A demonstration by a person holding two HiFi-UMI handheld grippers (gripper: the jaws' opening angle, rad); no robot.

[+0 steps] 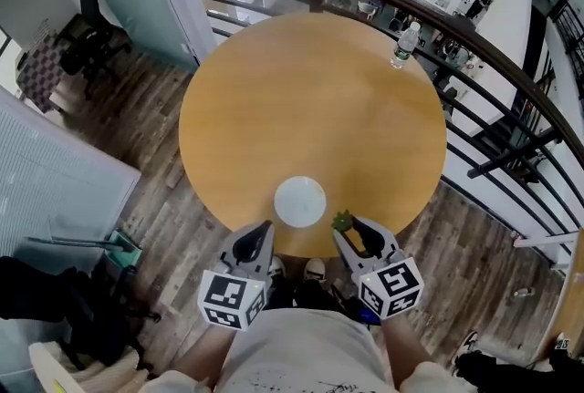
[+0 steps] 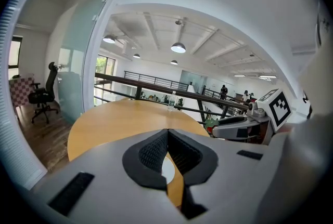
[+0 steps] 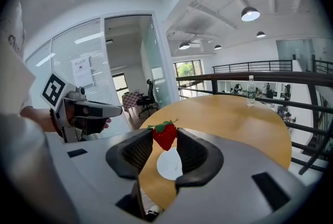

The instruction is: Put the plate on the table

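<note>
Status: plate (image 1: 300,201) lies flat on the round wooden table (image 1: 310,99), close to the table's lower edge in the head view, just below frame centre. It is white and bare.

Left gripper (image 1: 259,232) hangs at the table's lower edge, just below and left of the plate and not touching it. In its own view the jaws meet at the tips with nothing between them.

Right gripper (image 1: 349,229) sits just below and right of the plate, jaws closed on a red strawberry (image 3: 164,135) with its green leaves up. The plate shows beyond the berry, apart from it.

Water bottle (image 1: 404,45) stands upright at the table's upper right edge, beside the dark railing (image 1: 511,77). Office chair (image 1: 91,22) at upper left
</note>
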